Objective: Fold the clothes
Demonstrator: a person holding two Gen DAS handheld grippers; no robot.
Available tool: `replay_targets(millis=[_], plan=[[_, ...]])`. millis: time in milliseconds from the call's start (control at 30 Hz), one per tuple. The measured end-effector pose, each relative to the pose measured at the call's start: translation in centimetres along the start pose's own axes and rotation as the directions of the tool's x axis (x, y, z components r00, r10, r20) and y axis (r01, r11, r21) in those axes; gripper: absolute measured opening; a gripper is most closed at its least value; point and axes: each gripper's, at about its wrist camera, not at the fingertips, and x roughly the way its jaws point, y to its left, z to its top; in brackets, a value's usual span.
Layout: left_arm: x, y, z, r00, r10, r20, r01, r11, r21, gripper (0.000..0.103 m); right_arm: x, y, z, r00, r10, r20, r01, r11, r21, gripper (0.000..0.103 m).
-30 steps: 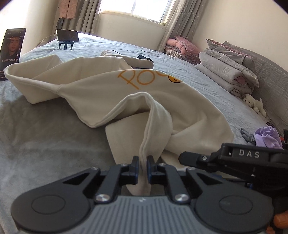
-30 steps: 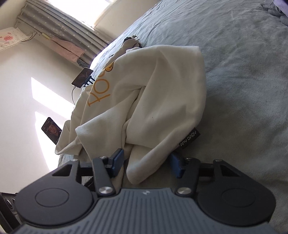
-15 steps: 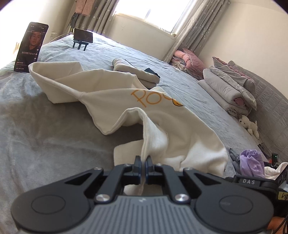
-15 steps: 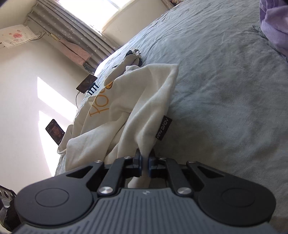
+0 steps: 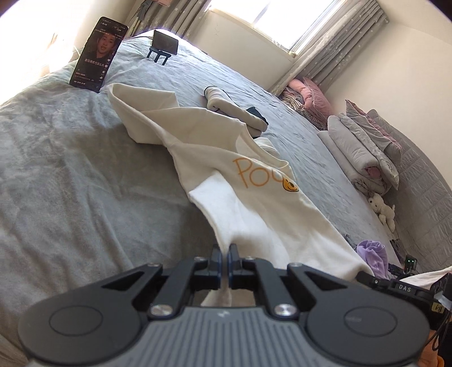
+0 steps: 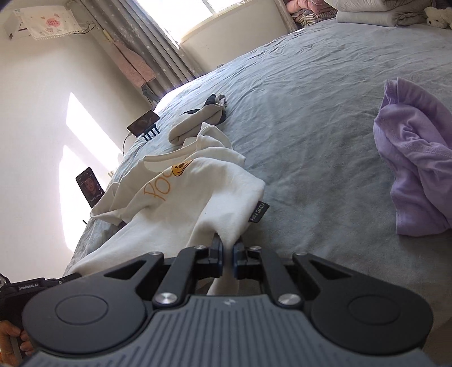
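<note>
Setting: a wide bed under a grey plush blanket (image 5: 70,180), sunlit from a curtained window (image 5: 271,17) at its far side.
Garment: a cream cotton T-shirt with orange lettering and a small yellow smiley face (image 5: 254,203) lies stretched along the middle of the bed, its hem end lifted toward both cameras, its far end crumpled on the blanket.
Left gripper: the black two-finger left gripper (image 5: 225,255) has its jaws clenched on one corner of the T-shirt's hem; a strip of cream cloth hangs down between them.
Right gripper: the black two-finger right gripper (image 6: 227,248) grasps the other hem corner, its jaws pressed tight on the fabric, just beside the shirt's small black side label (image 6: 258,211).
Between the two: the hem runs taut from one gripper to the other; in the left wrist view the right tool's dark body shows at the lower right edge.
Person: fingers of a hand (image 6: 11,338) wrap the left tool's handle at the lower left of the right wrist view.
Nearby clothes: a rumpled lilac garment (image 6: 412,169) lies on the blanket, well apart from the T-shirt; a rolled beige-and-dark piece of clothing (image 6: 197,118) lies just beyond the shirt's collar.
Far edge of bed: a propped black smartphone with a lit screen (image 5: 97,55) stands upright near the shirt's sleeve; a second dark phone on a small blue stand (image 5: 165,45) is further back.
Headboard side: folded grey and white quilts (image 5: 364,146) are stacked there, with a small white plush toy (image 5: 381,207) beside them.
</note>
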Motion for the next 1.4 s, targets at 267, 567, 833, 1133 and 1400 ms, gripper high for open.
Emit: replay_targets(millis=[267, 567, 833, 1133, 1400], plan=[[-3.0, 1.3, -1.6, 0.999, -0.014, -0.052, 0.014, 1.000, -0.004, 0.004, -2.1, 0.2, -0.4, 0.997, 0.011, -0.076, -0.018, 0.996, -0.087, 0.007], [-1.6, 2.6, -4.9, 0.987, 0.090, -0.135, -0.079, 0.993, 0.087, 0.004, -0.6, -0.4, -3.5, 0.981, -0.053, -0.188, 0.018, 0.984, -0.180, 0.007], [0.7, 4.0, -7.1, 0.979, 0.152, -0.135, -0.134, 0.982, 0.134, 0.004, 2.2, -1.9, -5.3, 0.963, -0.114, -0.242, 0.068, 0.979, -0.191, 0.008], [-0.3, 2.7, -5.9, 0.986, 0.121, -0.117, -0.100, 0.981, 0.169, 0.046, 1.7, -0.9, -4.0, 0.962, -0.123, -0.244, 0.069, 0.973, -0.219, 0.047], [0.2, -0.6, -3.1, 0.983, 0.181, -0.017, -0.171, 0.951, 0.258, 0.063, 1.6, -0.5, -1.2, 0.976, -0.136, -0.168, 0.101, 0.974, -0.203, 0.064]])
